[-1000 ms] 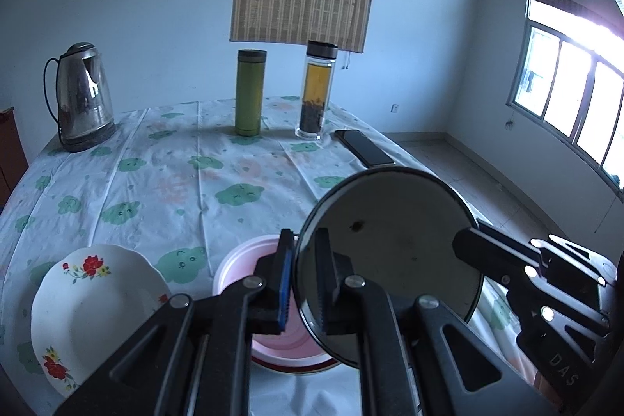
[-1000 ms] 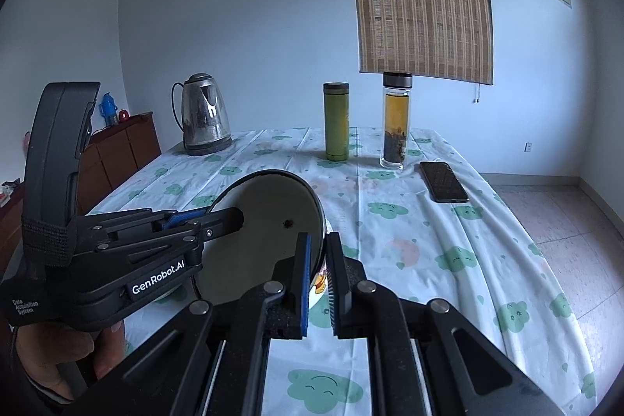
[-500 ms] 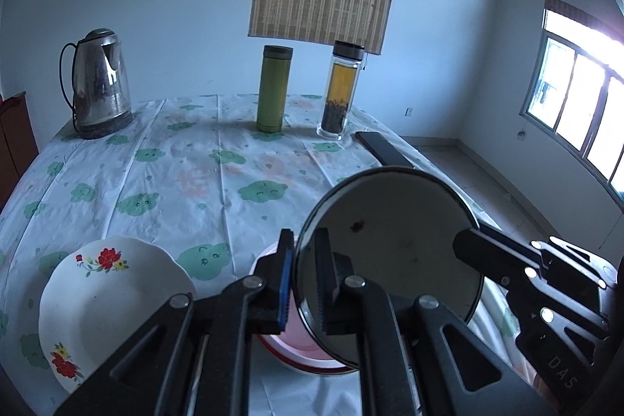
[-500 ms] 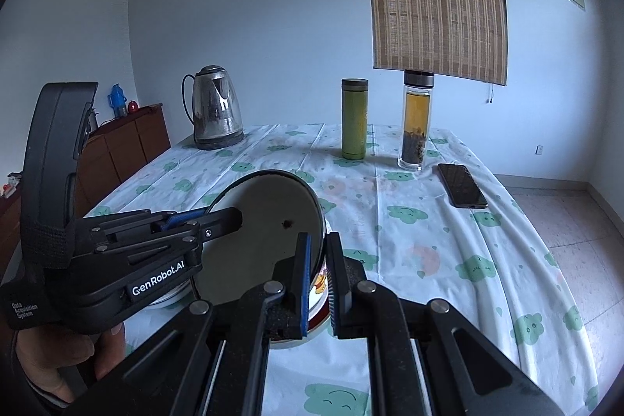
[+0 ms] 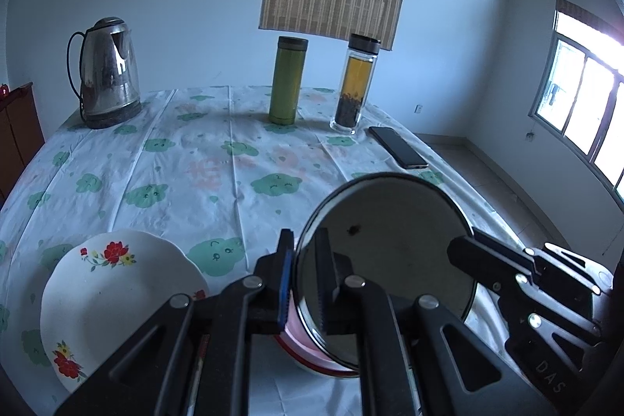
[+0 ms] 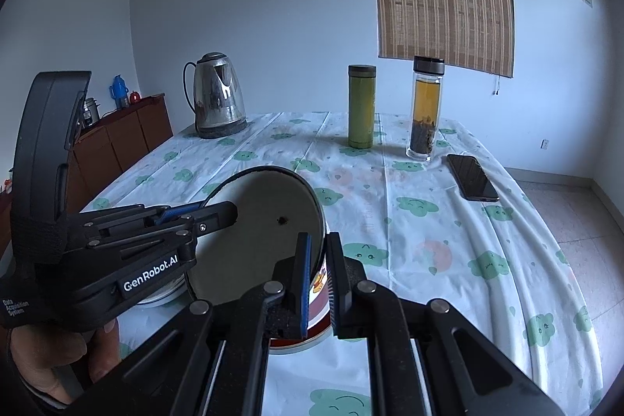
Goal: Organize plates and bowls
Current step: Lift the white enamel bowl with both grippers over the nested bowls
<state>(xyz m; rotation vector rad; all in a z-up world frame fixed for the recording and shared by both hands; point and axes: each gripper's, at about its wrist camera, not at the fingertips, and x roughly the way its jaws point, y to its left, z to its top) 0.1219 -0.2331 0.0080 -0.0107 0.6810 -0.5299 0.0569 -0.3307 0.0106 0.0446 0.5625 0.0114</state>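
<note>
My left gripper (image 5: 303,279) and right gripper (image 6: 318,271) each pinch opposite rims of one enamel bowl (image 5: 384,260), held just above a pink bowl (image 5: 308,349) beside one flowered plate (image 5: 113,299). Against a second ago, the pink bowl is now mostly hidden under the held bowl. Beyond on the table (image 5: 195,174) stand one kettle (image 5: 107,72), one green flask (image 5: 288,84), one tea bottle (image 5: 355,84) and one phone (image 5: 397,146).
</note>
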